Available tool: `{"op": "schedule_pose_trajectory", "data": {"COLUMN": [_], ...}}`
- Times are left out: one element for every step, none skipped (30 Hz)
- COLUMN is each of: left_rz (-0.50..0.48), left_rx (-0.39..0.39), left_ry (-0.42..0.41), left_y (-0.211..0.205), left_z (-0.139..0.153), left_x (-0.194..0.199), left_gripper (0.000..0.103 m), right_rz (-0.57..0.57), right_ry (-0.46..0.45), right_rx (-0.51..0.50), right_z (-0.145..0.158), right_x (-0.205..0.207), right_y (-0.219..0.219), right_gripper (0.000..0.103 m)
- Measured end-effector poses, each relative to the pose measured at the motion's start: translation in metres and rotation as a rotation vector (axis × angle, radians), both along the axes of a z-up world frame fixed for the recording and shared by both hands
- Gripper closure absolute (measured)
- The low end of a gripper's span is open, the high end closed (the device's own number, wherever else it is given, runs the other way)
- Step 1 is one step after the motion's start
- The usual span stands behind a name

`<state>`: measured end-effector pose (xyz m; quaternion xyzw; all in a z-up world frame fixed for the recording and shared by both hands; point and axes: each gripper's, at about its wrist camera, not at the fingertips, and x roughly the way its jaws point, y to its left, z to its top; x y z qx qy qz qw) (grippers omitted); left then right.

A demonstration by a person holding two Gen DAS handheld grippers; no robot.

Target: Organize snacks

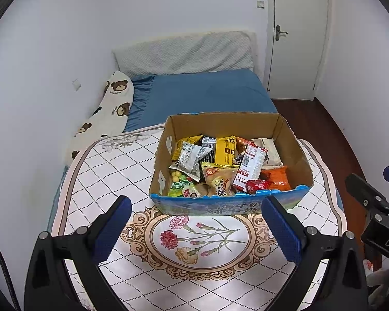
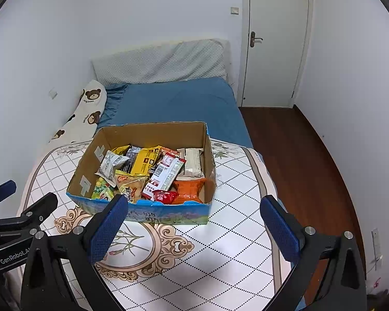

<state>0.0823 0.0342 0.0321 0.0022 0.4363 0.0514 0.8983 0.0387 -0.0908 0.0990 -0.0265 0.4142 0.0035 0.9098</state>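
Hovering over the near end of a white quilted mat with a diamond grid and a flower medallion, the left gripper has its blue-padded jaws wide apart and empty. The right gripper hangs just beside it on the right, jaws likewise spread and holding nothing; "GenRobot.AI" is printed on the left tool's body where the right view catches it.

Just beyond both sits the box, an open cardboard carton with a torn blue front wall bearing Chinese characters. Snacks fill it in a loose heap: a yellow pack, a silver pack with a barcode, an orange pack at the near right, a small red one, green candies at the near left.

Farther off lie a blue sheet, a bear-print pillow at the left and a grey headboard. A white door stands at the far right, with dark wood floor beside the bed.
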Motion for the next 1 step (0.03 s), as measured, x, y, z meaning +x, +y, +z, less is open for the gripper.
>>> {"op": "schedule_pose_trajectory", "data": {"left_rz": [0.0], "left_rx": [-0.002], "left_ry": [0.0], "left_y": [0.0002], "left_z": [-0.0005], "left_x": [0.0], "left_gripper": [0.0], "right_rz": [-0.001], "right_ry": [0.001], "right_rx": [0.0], "right_z": [-0.0004], "right_x": [0.0005], "right_y": [0.0001], "right_gripper": [0.0]}}
